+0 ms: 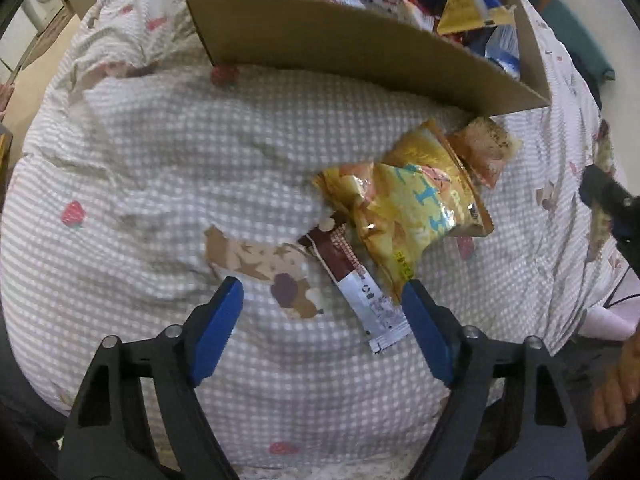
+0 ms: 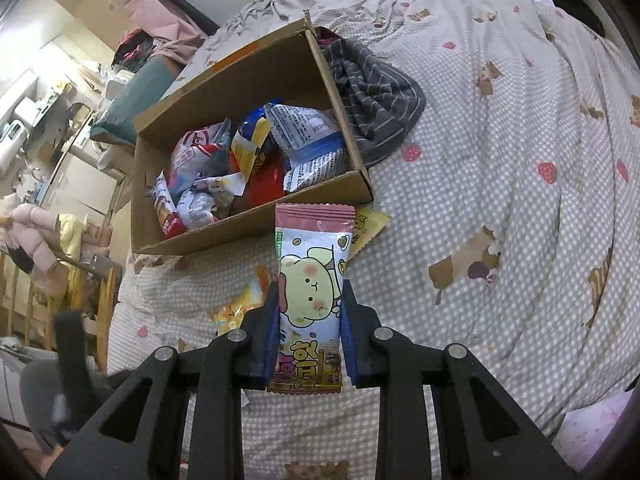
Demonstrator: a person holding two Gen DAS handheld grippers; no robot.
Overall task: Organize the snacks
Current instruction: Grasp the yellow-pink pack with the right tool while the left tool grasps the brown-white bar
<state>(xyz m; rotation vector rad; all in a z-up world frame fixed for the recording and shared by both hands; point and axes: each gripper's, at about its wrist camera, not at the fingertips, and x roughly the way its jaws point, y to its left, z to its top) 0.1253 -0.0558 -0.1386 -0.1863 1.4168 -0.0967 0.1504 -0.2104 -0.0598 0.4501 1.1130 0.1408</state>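
Right tool [image 2: 308, 312] clamped the pink snack packet [image 2: 314, 276] upright, its long axis pointing at the cardboard box [image 2: 224, 232] just beyond; left tool [image 1: 322, 312] stood wide over the brown stick pack [image 1: 352, 280] on the bed.

Grey-white gingham quilt [image 1: 168, 168], brown cardboard box [image 1: 340, 48], golden-yellow snack bag [image 1: 404, 204], grey striped cloth [image 2: 376, 92].

Cardboard box [image 1: 360, 44]: far end cut off by the top edge
Brown stick packet [image 1: 352, 280]: top end hidden — under the yellow snack bag [image 1: 404, 212]
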